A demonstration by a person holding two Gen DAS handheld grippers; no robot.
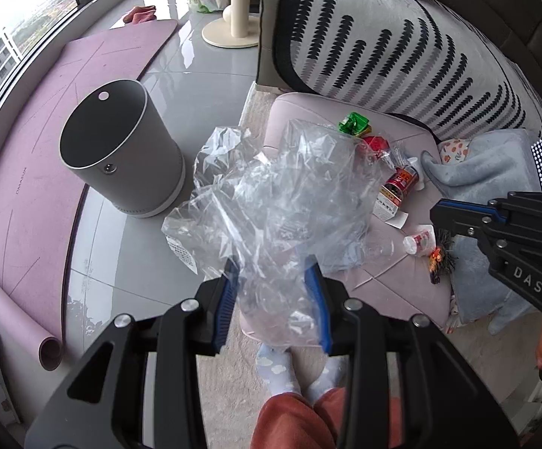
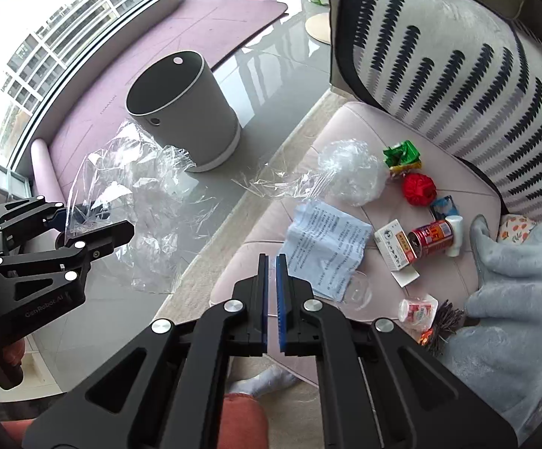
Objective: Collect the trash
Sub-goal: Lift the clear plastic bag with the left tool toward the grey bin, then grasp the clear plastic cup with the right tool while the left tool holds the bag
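The left gripper (image 1: 272,284) has a big crumpled sheet of clear plastic wrap (image 1: 271,202) clamped between its blue pads, the loose film billowing out above the jaws and hanging over the front edge of the pale pink ottoman (image 2: 345,119). The right gripper (image 2: 272,295) has its pads pressed together with nothing visible between them, poised over the ottoman's near edge. Off to the left on the shiny grey floor stands the grey cylindrical bin (image 1: 121,149), mouth open, dark inside, just beside the purple mat (image 1: 27,149) that runs along the window. There's plenty on the ottoman: a creased printed paper leaflet (image 2: 327,247) lying flat near the front edge, a ball of clear film (image 2: 353,172) behind it, then a green wrapper (image 2: 401,153) and a red crumpled ball (image 2: 418,189) towards the back edge by the striped cushion (image 2: 458,75). Towards the right edge, a small white box (image 2: 392,247) touches a red can (image 2: 429,237) lying on its side, with a white tube (image 2: 456,232) just beyond. Nearer the front right corner sits a small white and red cup (image 2: 415,310), right against the blue-grey blanket (image 2: 514,299). Below, a person's socked feet (image 1: 293,370) stand on the beige rug.
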